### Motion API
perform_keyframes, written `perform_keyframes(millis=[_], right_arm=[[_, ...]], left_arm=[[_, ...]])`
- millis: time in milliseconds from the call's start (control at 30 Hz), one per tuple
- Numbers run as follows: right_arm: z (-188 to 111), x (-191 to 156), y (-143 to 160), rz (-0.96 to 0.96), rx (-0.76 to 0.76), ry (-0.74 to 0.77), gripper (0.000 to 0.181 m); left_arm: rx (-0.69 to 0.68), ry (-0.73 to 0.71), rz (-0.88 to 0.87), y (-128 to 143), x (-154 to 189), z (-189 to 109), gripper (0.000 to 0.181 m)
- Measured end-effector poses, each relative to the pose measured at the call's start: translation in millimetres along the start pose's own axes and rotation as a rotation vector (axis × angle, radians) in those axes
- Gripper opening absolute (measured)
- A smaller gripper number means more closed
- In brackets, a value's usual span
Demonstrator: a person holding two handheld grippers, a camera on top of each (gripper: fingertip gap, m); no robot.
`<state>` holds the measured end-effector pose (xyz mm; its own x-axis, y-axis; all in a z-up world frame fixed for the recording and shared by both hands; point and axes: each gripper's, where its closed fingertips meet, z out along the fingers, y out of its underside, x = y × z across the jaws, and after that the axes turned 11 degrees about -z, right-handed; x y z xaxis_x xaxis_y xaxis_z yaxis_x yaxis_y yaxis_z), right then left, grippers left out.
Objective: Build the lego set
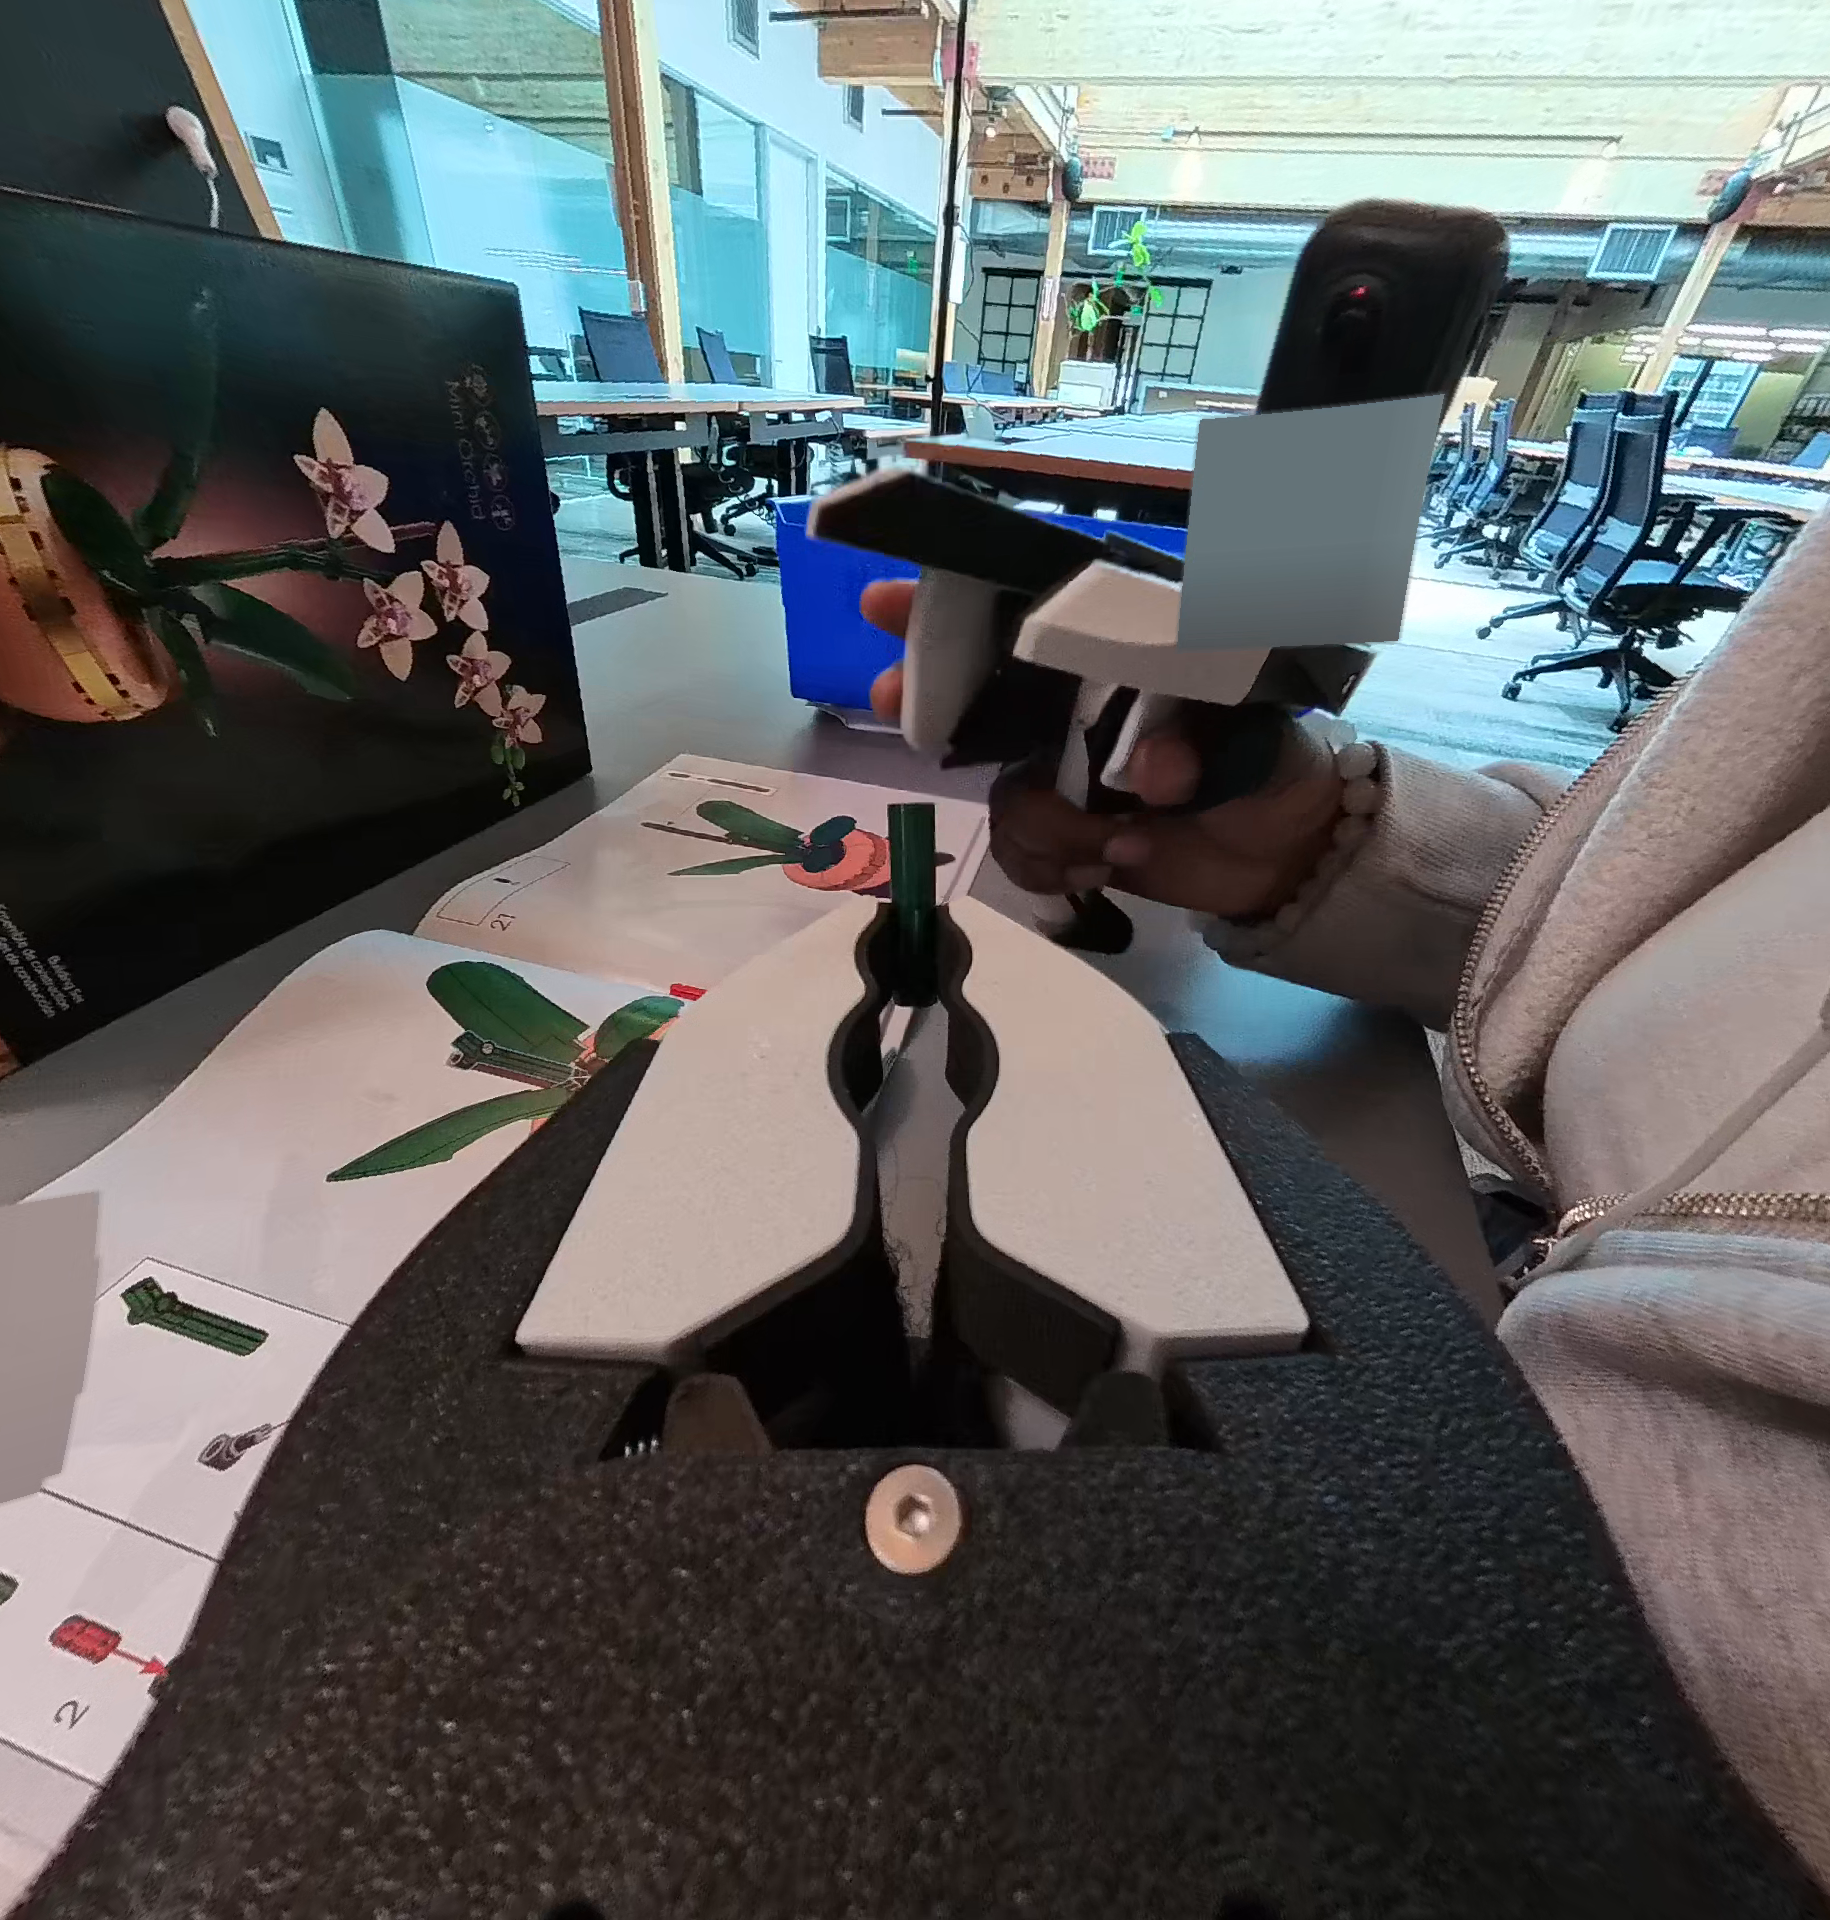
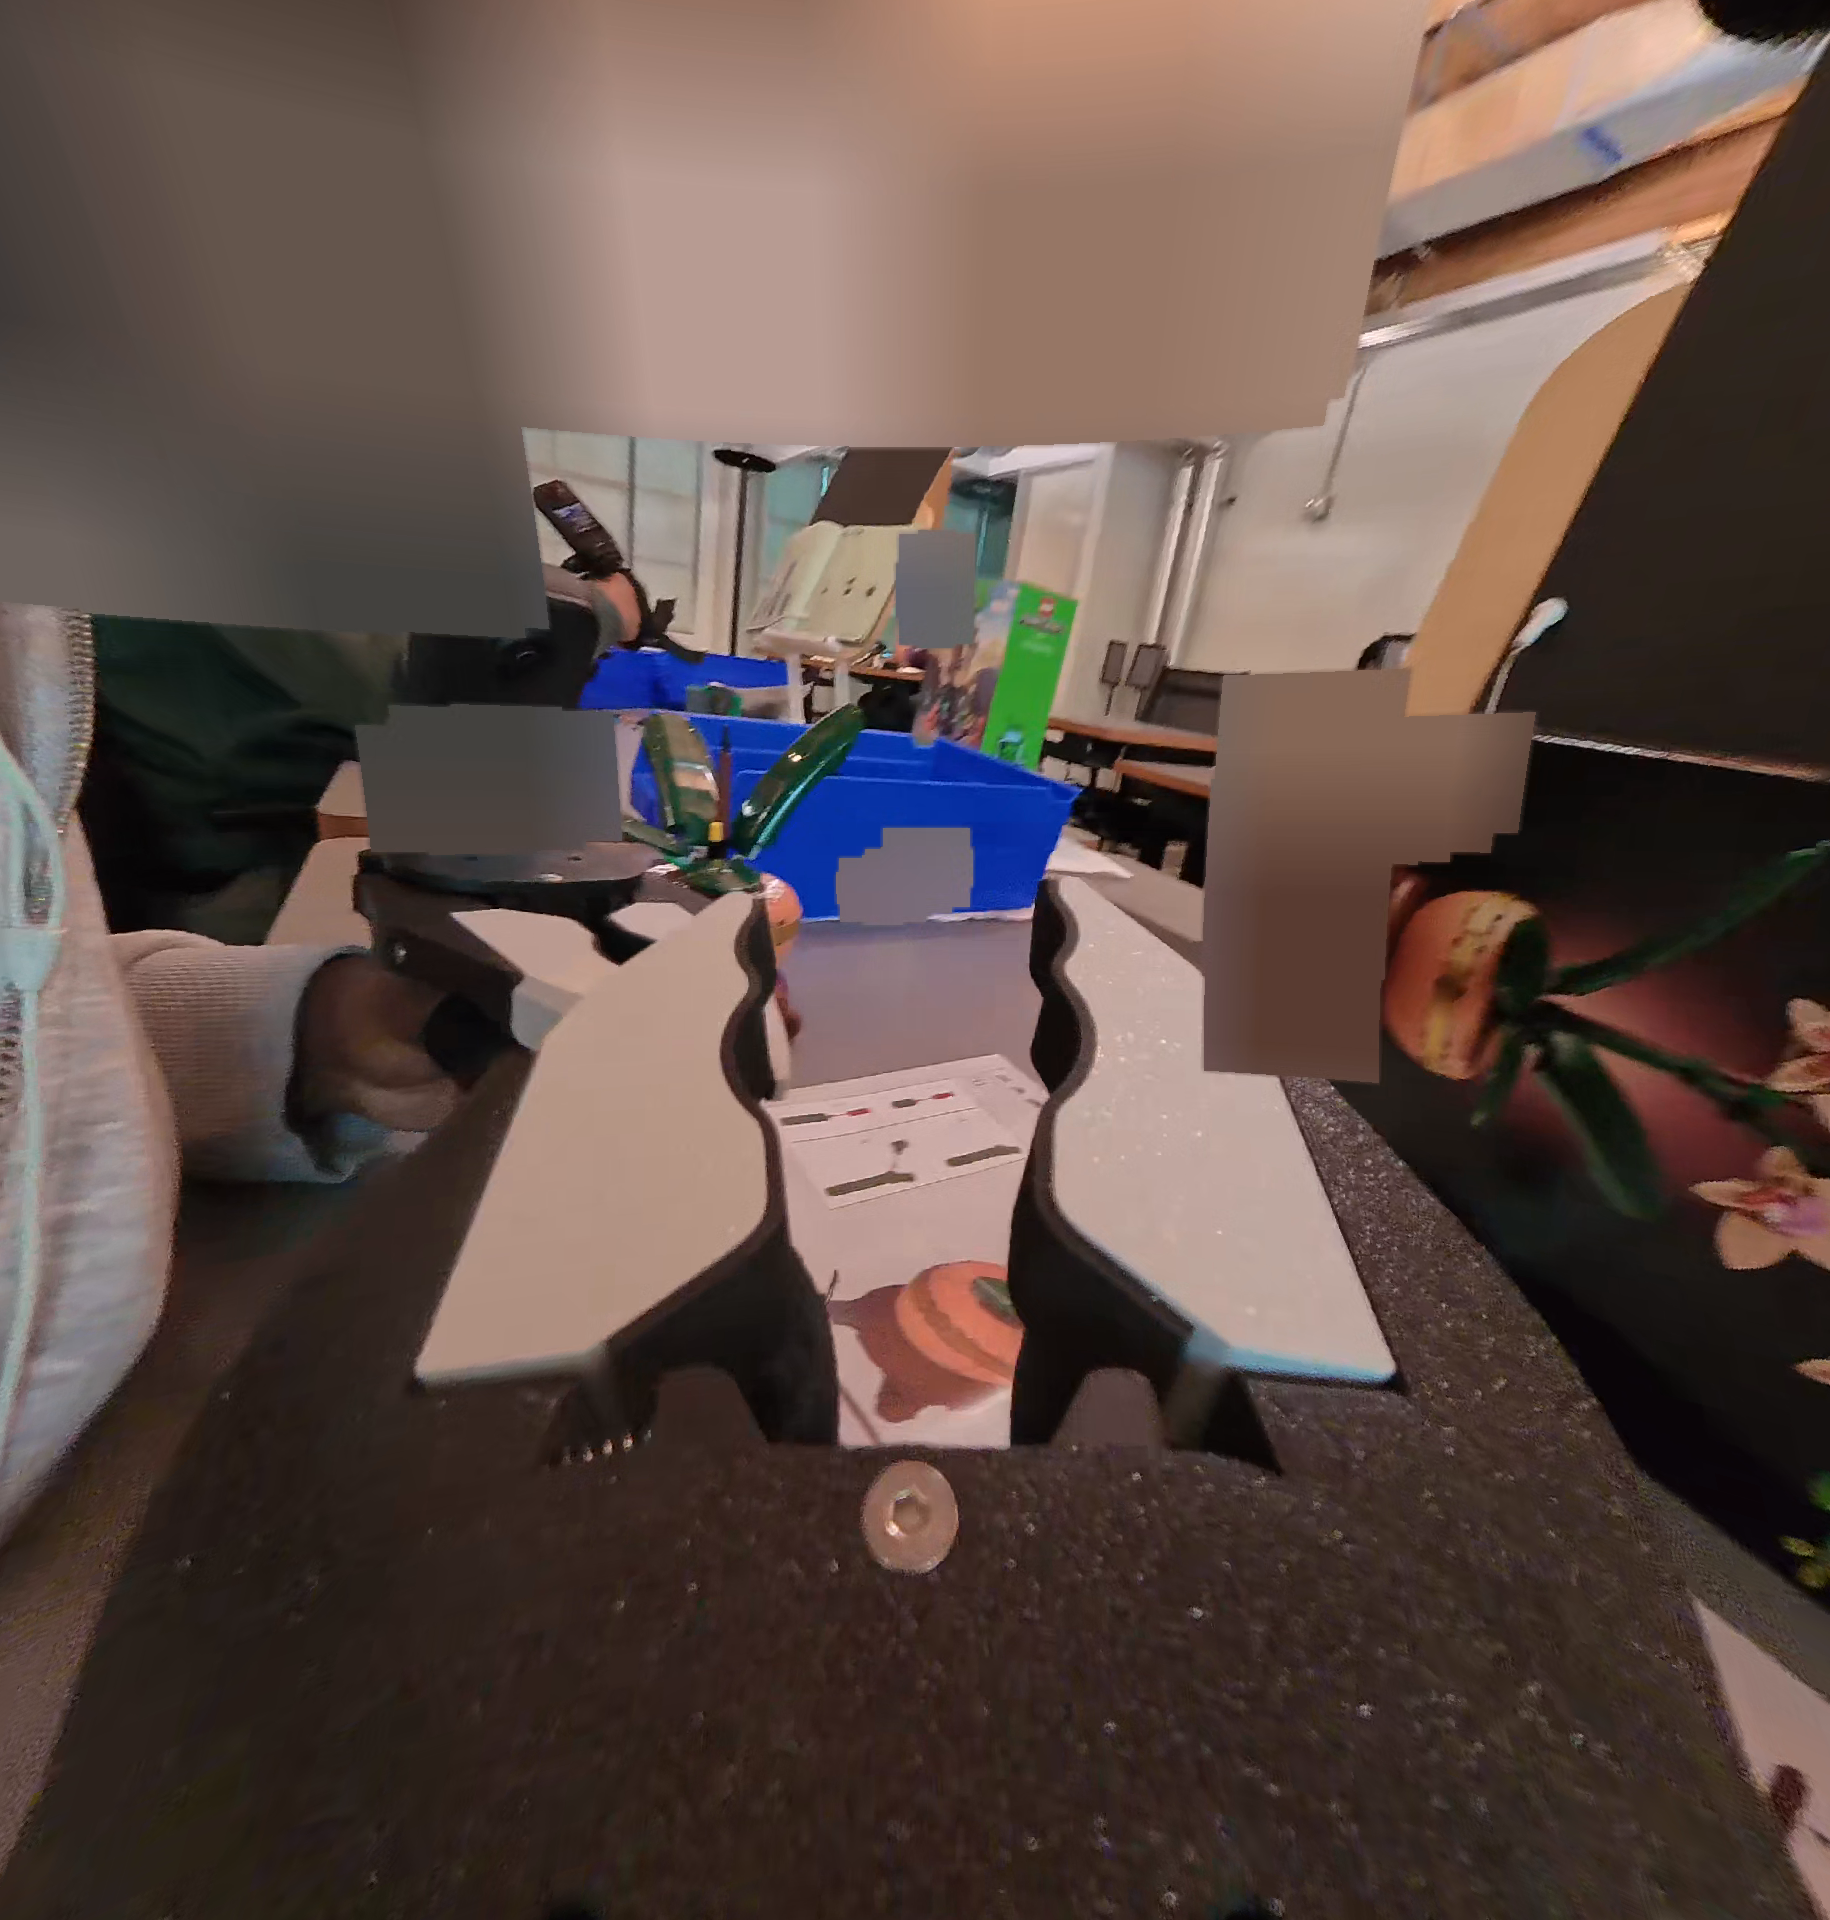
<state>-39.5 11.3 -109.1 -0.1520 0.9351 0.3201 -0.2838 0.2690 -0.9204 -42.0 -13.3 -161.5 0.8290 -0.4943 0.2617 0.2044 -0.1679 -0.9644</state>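
My left gripper (image 1: 911, 940) is shut on a short dark green lego stem (image 1: 911, 883) that sticks up from its tips, above the open instruction booklet (image 1: 537, 1029). My right gripper (image 2: 895, 977) is open and empty, held above the booklet (image 2: 906, 1132). It also shows in the left wrist view (image 1: 952, 623), raised to the right in a hand. A partly built lego plant (image 2: 729, 805), with green leaves on an orange pot, shows just past my right gripper's left finger (image 2: 620, 1122), close to the left gripper (image 2: 495, 904). I cannot tell whether they touch.
The dark lego box (image 1: 215, 582) with orchid art stands at the left; it also shows in the right wrist view (image 2: 1617, 1039). A blue bin (image 2: 890, 800) sits behind the plant on the grey table (image 2: 911, 997). A person's grey sleeve (image 1: 1462, 862) is close by. The tips of one gripper are about 6 cm away from the tips of the other.
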Motion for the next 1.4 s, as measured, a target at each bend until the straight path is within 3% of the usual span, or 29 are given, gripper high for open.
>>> perform_keyframes(millis=[167,333,500,567,633,700,733,967,1200,1400], right_arm=[[-4,15,0,-0.013,0.023,0.041,0.057],[3,28,10,-0.008,-0.025,0.097,0.107],[6,41,10,0.053,0.000,0.129,0.109],[6,45,10,0.065,0.009,0.136,0.098],[6,49,16,0.049,-0.021,0.151,0.075],[5,48,22,0.009,-0.051,0.127,0.019],[6,48,24,0.006,-0.062,0.124,0.009],[5,55,34,0.062,-0.058,0.170,0.005],[14,33,48,0.034,-0.118,0.049,0.005],[16,29,53,0.022,-0.149,0.039,0.005]], left_arm=[[0.014,-0.005,-0.019,-2,-3,-2,0.006],[0.021,-0.014,-0.022,-3,-4,-3,0.006],[0.029,-0.022,-0.017,-4,-6,-4,0.006],[0.031,-0.023,-0.021,-4,-6,-5,0.006],[0.038,-0.027,-0.028,-5,-8,-5,0.006],[0.045,-0.029,-0.037,-6,-9,-6,0.006],[0.048,-0.028,-0.042,-6,-9,-6,0.006],[0.044,-0.027,-0.049,-6,-10,-6,0.006],[0.045,-0.030,-0.057,-6,-11,-6,0.006],[0.048,-0.031,-0.058,-7,-11,-6,0.006]])
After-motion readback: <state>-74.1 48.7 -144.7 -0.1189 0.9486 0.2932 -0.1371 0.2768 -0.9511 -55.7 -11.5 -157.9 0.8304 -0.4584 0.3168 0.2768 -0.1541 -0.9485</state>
